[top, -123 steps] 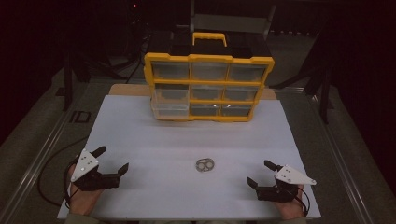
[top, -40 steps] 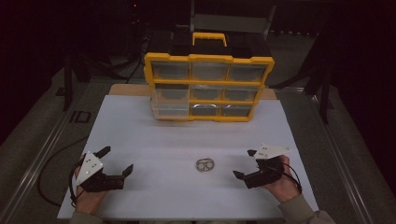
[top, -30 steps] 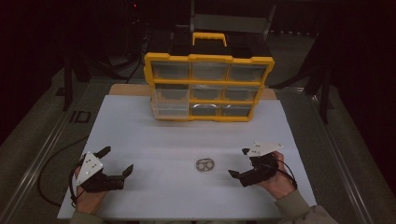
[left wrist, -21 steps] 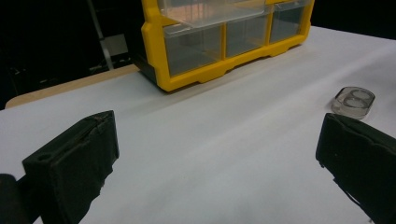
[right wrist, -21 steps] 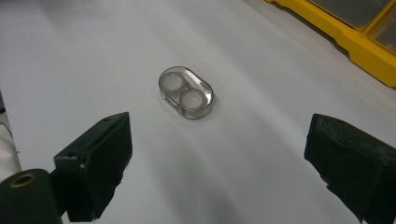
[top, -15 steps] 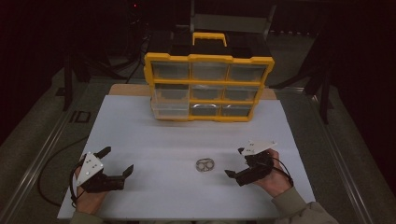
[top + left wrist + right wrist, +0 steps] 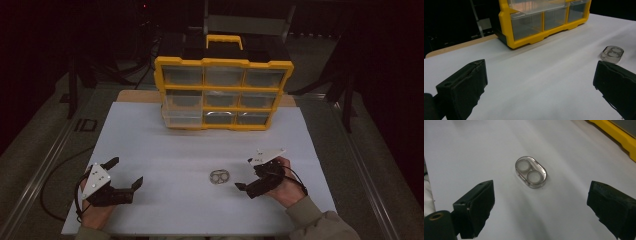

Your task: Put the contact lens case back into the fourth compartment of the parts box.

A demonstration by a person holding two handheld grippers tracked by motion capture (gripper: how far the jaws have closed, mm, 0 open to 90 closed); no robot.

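On the white table (image 7: 165, 150), between the grippers, lies a clear oval case (image 7: 531, 171) with two round wells, flat and untouched. Right gripper (image 7: 248, 174) sits just beside it, jaws wide; left gripper (image 7: 125, 172) rests well apart, wide too.

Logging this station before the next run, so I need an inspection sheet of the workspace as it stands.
Surface: white sheet over the table, flat.
Job's things: clear two-well case lying flat, untouched.
Clutter: nothing seen.
Grippers: left gripper open, resting at the near left; right gripper open, jaws aimed at the case.
Cables: black cable trailing off the left edge.
Surroundings: yellow drawer organizer at the far side; dark room behind.
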